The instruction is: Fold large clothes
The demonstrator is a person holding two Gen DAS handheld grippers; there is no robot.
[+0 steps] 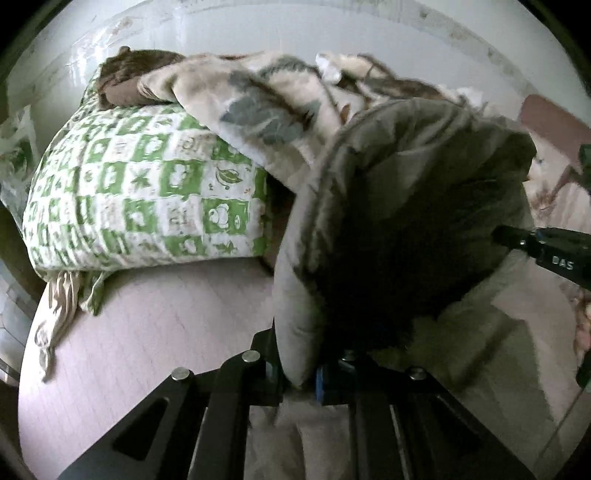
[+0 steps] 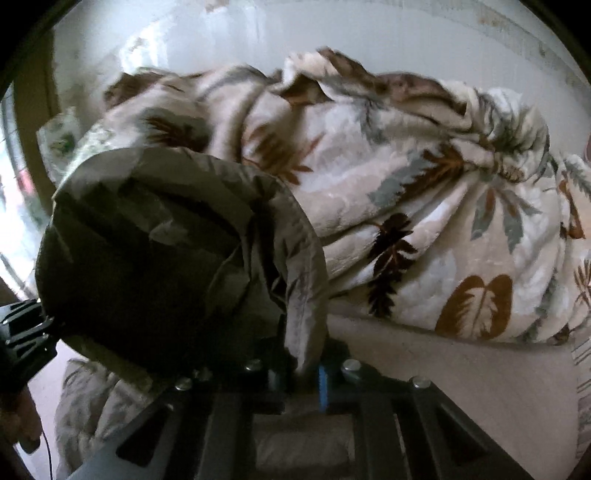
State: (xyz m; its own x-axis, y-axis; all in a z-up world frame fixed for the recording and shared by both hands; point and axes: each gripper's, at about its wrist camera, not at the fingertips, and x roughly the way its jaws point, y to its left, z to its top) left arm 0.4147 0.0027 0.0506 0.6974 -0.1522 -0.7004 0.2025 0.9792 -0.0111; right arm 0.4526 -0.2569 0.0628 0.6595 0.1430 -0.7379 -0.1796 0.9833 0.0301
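A large grey-olive padded garment point(image 1: 399, 206) hangs lifted above the bed between both grippers. My left gripper point(image 1: 301, 380) is shut on one thick edge of it. My right gripper point(image 2: 304, 373) is shut on another edge of the same garment point(image 2: 166, 236). The right gripper also shows at the right edge of the left wrist view point(image 1: 546, 251), and the left gripper at the left edge of the right wrist view point(image 2: 26, 332). More of the garment lies below the grippers on the bed.
A pale pink bed sheet point(image 1: 147, 325) lies below. A green-and-white patterned pillow point(image 1: 147, 199) lies at the left. A crumpled leaf-print blanket point(image 2: 424, 206) is heaped along the white wall point(image 1: 295, 29) behind.
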